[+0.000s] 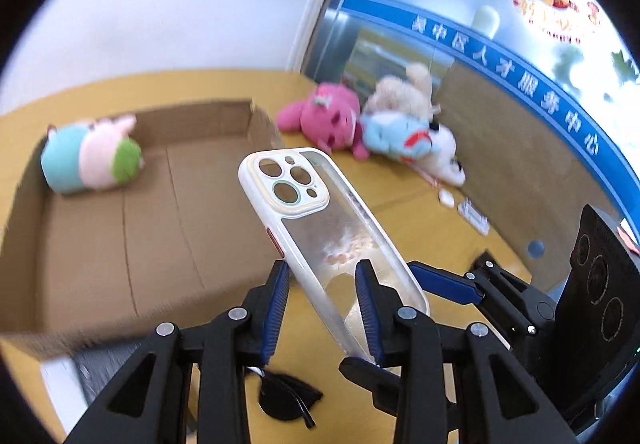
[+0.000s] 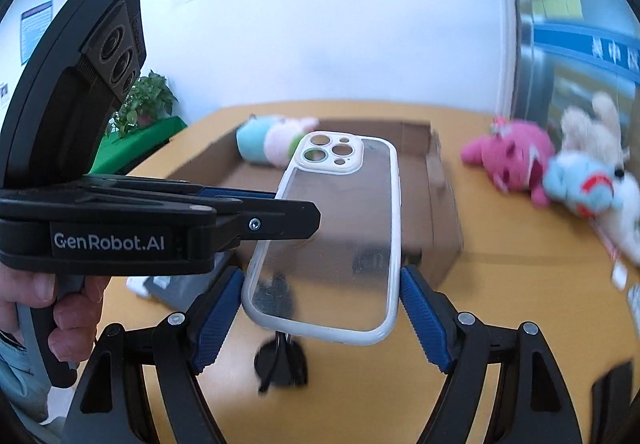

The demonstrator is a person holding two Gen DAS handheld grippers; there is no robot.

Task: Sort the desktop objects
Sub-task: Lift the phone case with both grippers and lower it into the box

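Observation:
A clear phone case (image 1: 320, 212) with a white rim is held up in the air above the yellow table (image 1: 420, 228), camera cut-outs pointing away. My left gripper (image 1: 322, 276) is shut on it, pinching its left edge and clear back. In the right wrist view the phone case (image 2: 340, 228) stands upright. My right gripper (image 2: 320, 276) is shut across its width near the bottom, both blue pads on the white rim. The left gripper (image 2: 280, 204) reaches in from the left and clamps the case's left edge. One of the right gripper's fingers (image 1: 444, 286) shows beside the case.
An open cardboard box (image 1: 120, 244) lies behind the case with a pastel plush (image 1: 92, 156) inside. A pile of plush toys (image 1: 360, 124) lies against the glass wall at the right. Black sunglasses (image 1: 284, 396) lie on the table below the grippers. Small white items (image 1: 472, 216) sit at the right.

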